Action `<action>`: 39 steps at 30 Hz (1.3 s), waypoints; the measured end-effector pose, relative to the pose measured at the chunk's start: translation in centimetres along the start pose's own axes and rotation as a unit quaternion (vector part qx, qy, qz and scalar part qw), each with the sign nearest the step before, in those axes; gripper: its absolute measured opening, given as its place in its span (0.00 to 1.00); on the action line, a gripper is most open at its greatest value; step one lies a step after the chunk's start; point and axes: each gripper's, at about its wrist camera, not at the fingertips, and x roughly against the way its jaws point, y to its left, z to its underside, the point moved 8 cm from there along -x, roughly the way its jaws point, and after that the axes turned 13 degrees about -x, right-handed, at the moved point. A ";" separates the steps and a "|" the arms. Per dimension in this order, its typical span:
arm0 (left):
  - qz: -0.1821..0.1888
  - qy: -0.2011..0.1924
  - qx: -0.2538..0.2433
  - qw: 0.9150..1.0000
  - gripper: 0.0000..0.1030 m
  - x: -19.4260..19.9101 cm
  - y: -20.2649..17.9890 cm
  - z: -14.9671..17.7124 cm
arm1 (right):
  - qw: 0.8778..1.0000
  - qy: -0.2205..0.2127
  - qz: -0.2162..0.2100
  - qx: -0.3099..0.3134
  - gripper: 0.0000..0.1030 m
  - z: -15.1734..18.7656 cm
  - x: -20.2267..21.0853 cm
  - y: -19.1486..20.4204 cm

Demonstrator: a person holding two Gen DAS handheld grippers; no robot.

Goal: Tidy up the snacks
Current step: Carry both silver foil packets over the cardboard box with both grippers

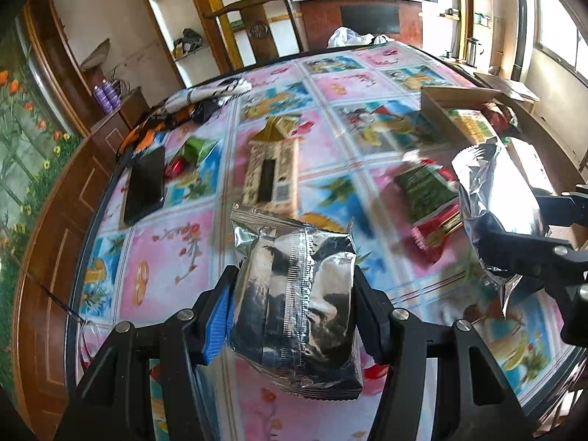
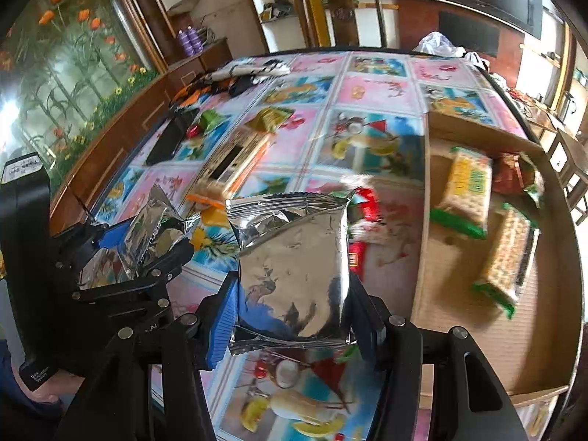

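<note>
Meanwhile the left gripper (image 1: 294,301) clenched one silver foil snack packet (image 1: 294,305) and the right gripper (image 2: 292,294) another (image 2: 294,257), cardboard box (image 2: 477,139) at two o'clock.

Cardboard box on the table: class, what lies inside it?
Inside the cardboard box lie two green-edged cracker packs and a red snack bag. Its near corner is hidden by the right fingers.
</note>
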 end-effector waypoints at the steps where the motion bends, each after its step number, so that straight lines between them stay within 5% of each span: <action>1: 0.000 -0.003 -0.003 1.000 0.56 0.1 -0.3 -0.3 | 1.000 -0.004 0.000 -0.002 0.58 -0.2 0.3 -0.4; 21: 0.017 -0.048 -0.068 0.996 0.56 1.9 -8.0 -7.4 | 0.995 -0.036 0.029 -0.088 0.58 -1.3 4.8 -9.9; 28: 0.085 -0.055 -0.070 0.992 0.56 2.1 -11.9 -9.8 | 0.987 -0.043 0.055 -0.144 0.58 -1.1 5.9 -14.5; 32: 0.160 -0.048 -0.056 0.984 0.56 2.0 -14.6 -10.8 | 0.982 -0.045 0.072 -0.167 0.58 -0.9 6.3 -16.7; 39: 0.203 -0.025 -0.064 0.977 0.56 0.8 -18.3 -11.1 | 0.975 -0.029 0.087 -0.201 0.58 -0.4 6.0 -19.7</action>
